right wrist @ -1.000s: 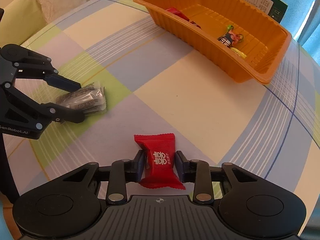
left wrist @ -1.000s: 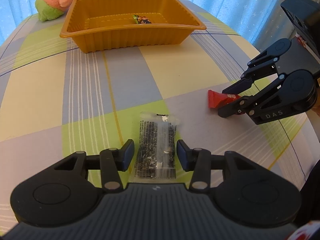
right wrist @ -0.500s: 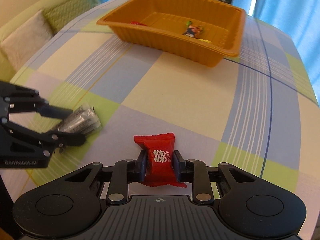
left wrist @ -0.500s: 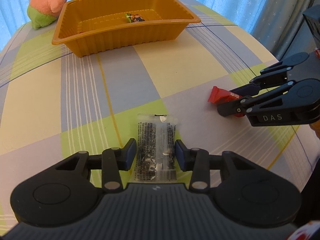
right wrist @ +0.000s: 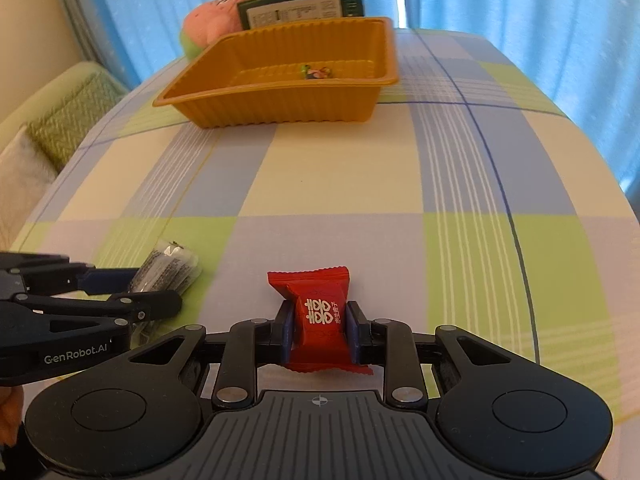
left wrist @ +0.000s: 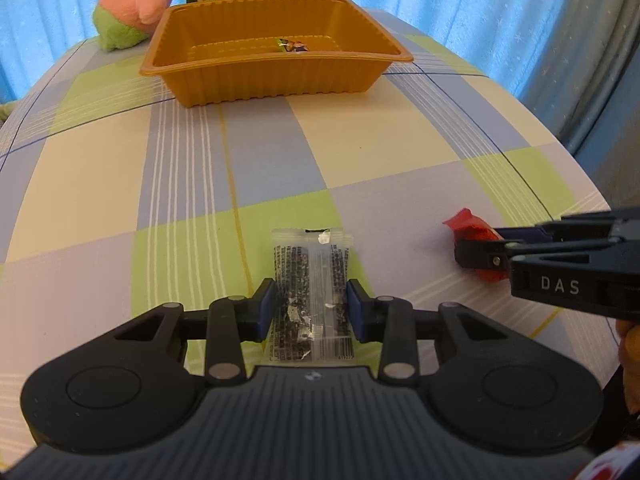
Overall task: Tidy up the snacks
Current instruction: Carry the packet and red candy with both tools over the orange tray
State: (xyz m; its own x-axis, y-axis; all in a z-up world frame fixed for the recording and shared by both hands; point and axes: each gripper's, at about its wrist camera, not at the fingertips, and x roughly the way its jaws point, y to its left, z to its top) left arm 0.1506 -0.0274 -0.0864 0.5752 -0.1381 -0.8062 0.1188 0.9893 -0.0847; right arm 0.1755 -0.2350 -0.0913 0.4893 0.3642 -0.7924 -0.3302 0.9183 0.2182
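My left claw (left wrist: 311,310) has just been closing on the clear packet (left wrist: 310,288); its long axis points toward the tray (left wrist: 276,76). My right claw (right wrist: 319,334), marked "DAS", pinches the red candy (right wrist: 318,316) at the worktop (right wrist: 360,184).

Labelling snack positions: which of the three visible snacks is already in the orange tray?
The small multicoloured wrapped snack lies inside the orange tray. The clear black-printed packet and the red candy are near the table's front, each between claw pads.

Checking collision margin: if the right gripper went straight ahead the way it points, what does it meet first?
Probably bare tablecloth; it points downward. The orange tray sits farther along, depth unclear.
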